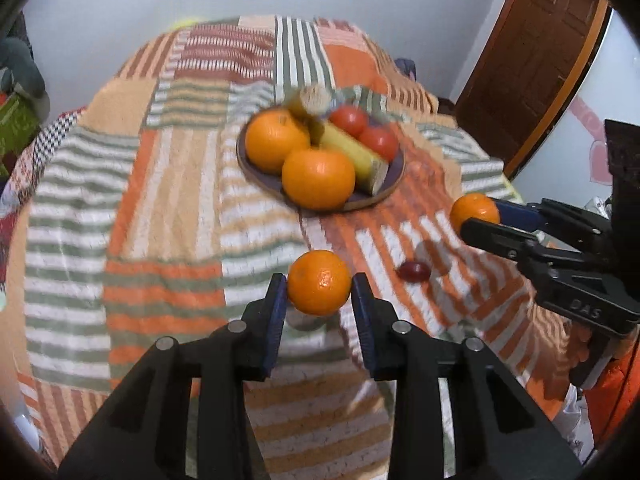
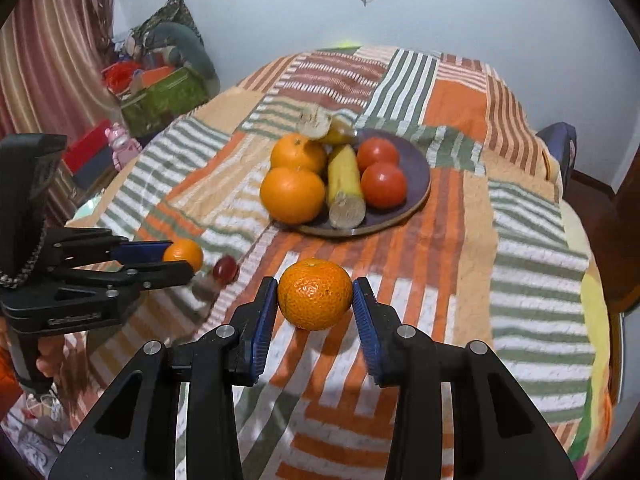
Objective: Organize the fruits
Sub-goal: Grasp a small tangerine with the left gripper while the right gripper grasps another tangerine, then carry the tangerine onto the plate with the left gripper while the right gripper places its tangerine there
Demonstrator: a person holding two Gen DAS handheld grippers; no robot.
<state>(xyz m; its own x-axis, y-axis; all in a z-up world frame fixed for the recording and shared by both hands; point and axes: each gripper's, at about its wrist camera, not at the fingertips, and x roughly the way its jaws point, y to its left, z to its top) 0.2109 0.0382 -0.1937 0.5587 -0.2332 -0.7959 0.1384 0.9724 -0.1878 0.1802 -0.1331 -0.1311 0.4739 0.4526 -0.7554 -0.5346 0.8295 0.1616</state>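
Observation:
A dark plate (image 1: 394, 168) (image 2: 418, 168) on the striped cloth holds two oranges (image 1: 318, 178) (image 2: 292, 194), two banana pieces (image 1: 352, 152) (image 2: 344, 178) and two tomatoes (image 1: 378, 142) (image 2: 384, 184). My left gripper (image 1: 320, 290) is shut on a mandarin (image 1: 319, 282), held above the cloth in front of the plate; it also shows in the right wrist view (image 2: 182, 254). My right gripper (image 2: 315, 294) is shut on another mandarin (image 2: 315, 293), seen at the right of the left wrist view (image 1: 475, 212). A red grape (image 1: 414, 271) (image 2: 225, 269) lies on the cloth between the grippers.
The round table is covered by an orange, green and white striped cloth (image 1: 160, 208) (image 2: 520, 240). A chair back (image 2: 558, 148) stands at the far right edge. Boxes and clutter (image 2: 160, 96) sit beyond the table's left side. A wooden door (image 1: 532, 52) is at the right.

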